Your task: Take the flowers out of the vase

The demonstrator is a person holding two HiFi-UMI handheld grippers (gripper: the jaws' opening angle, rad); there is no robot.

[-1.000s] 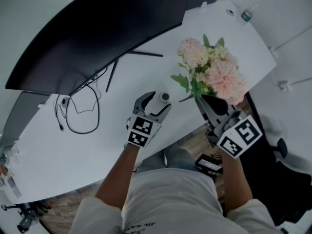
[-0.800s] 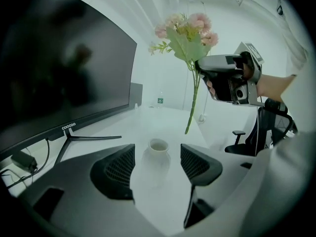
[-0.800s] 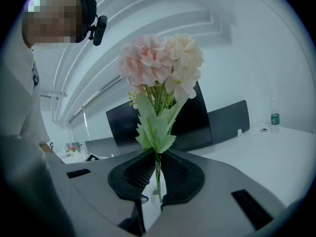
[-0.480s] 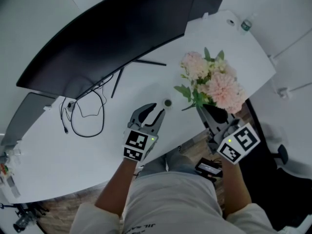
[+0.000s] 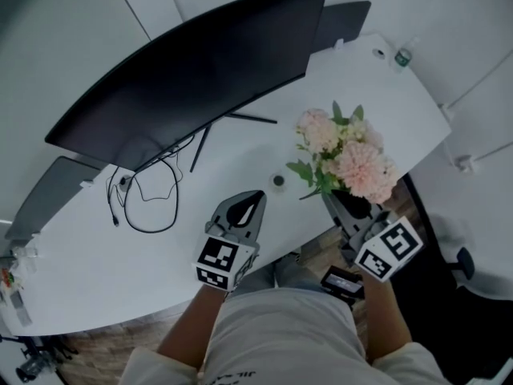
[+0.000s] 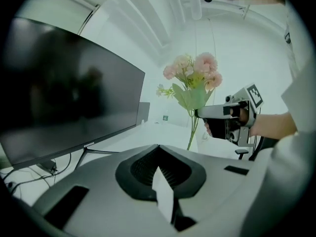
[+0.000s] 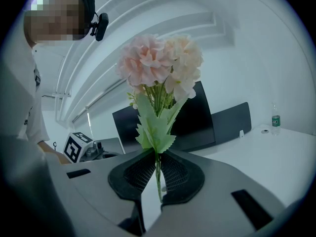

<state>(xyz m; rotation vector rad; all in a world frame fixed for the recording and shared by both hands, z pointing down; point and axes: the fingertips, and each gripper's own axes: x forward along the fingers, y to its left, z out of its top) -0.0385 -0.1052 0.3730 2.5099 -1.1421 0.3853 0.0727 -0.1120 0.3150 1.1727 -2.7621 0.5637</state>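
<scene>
Right gripper (image 7: pixel 157 174): fingers clamped on the stems of the flowers (image 7: pixel 159 65), pink blooms upright above the pads. The bunch hangs clear of the vase (image 5: pixel 278 181), over the near edge of the bench (image 5: pixel 160 247).

Left gripper (image 6: pixel 160 171): fingers together, nothing between them, raised just short of the vase. Vase stands alone on the bench before the monitor (image 5: pixel 200 62).
</scene>
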